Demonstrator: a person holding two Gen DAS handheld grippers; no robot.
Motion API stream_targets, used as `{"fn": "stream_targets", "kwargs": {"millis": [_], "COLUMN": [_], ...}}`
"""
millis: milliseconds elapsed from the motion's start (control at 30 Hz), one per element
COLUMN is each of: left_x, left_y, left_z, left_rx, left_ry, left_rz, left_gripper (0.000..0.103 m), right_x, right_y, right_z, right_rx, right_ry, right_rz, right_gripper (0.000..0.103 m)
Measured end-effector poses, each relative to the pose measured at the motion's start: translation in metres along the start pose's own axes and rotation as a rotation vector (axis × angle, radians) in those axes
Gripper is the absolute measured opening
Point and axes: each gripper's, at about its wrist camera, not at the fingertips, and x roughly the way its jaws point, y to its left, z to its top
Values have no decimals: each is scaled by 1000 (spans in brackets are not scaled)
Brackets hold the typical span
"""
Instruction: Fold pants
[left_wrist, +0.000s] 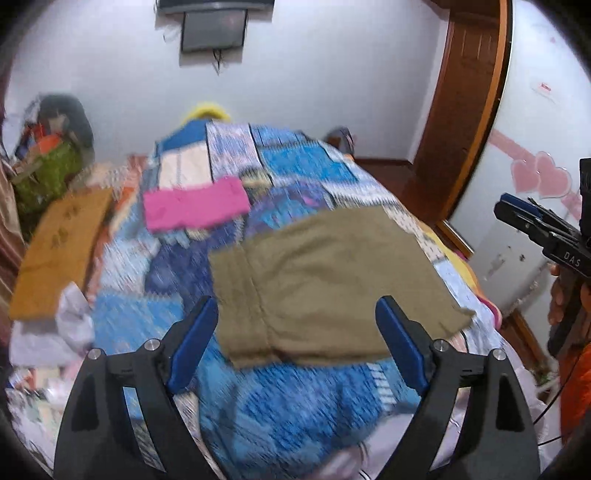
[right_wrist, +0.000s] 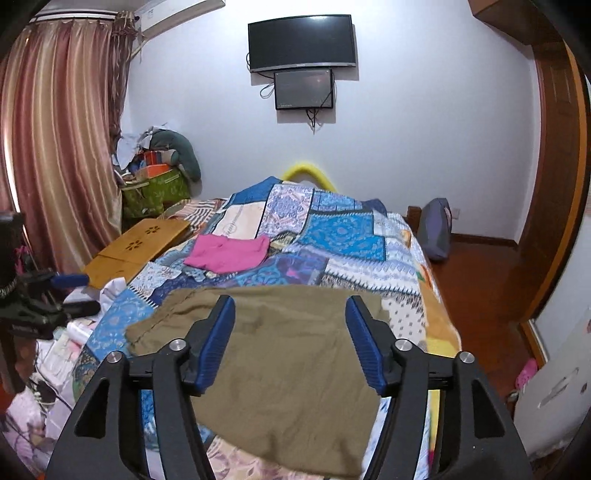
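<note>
Olive-brown pants (left_wrist: 325, 280) lie folded flat on the near part of a bed with a blue patchwork quilt (left_wrist: 295, 406); they also show in the right wrist view (right_wrist: 288, 354). My left gripper (left_wrist: 297, 310) is open and empty, above the pants' near edge. My right gripper (right_wrist: 290, 308) is open and empty, above the pants. The right gripper shows at the right edge of the left wrist view (left_wrist: 517, 210), and the left gripper at the left edge of the right wrist view (right_wrist: 70, 291).
A folded pink garment (right_wrist: 229, 251) lies farther up the quilt (right_wrist: 332, 229). A wooden lap tray (right_wrist: 133, 247) and cluttered bags (right_wrist: 155, 184) sit at the bed's left. A curtain (right_wrist: 55, 147), wall screens (right_wrist: 303, 62) and a wooden door frame (right_wrist: 554, 184) surround the bed.
</note>
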Motion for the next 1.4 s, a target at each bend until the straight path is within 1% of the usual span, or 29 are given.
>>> {"fn": "stream_targets", "kwargs": {"millis": [133,300,467,567,667,700,767,833,900,967,1200,1267,1333,1400], "left_x": [14,38,56,67,70,72,77,84,92,99,121,126,124,123], "left_y": [0,2,8,14,14,14,15,16,19,26,59,66,68,67], "left_z": [-20,-42,-55,-61,-61,-61,-60,-57,-52,-48,-38,-38,-39,-39], "left_rx": [-48,-136,-182,-241,-244,-245,-274,-299,-316,-360,-566,-638,-673,-679], "left_ry": [66,168,228,263,248,244,232,225,230,231,230,246,252,258], "left_rz": [-39,-100,-120,-163,-168,-175,-195,-210,-222,-243,-358,-383,-407,-414], "left_gripper": [88,88,88,88,90,91,100,102,102,102,102,102,102,102], "right_x": [6,28,50,64,77,81,89,95,95,94,94,95,95,95], "right_y": [4,2,-1,-3,-6,-6,-4,-3,-4,-6,-9,-9,-9,-9], "right_z": [-17,-36,-56,-69,-80,-83,-91,-100,-106,-108,-113,-113,-113,-113], "right_rx": [19,37,34,50,71,75,81,86,93,103,114,114,116,119], "right_ry": [26,80,142,182,221,234,267,303,296,293,284,282,280,275], "right_rz": [0,-16,-28,-17,1,7,20,40,51,71,93,97,98,100], "right_gripper": [63,63,63,63,63,63,63,63,63,63,64,64,65,65]}}
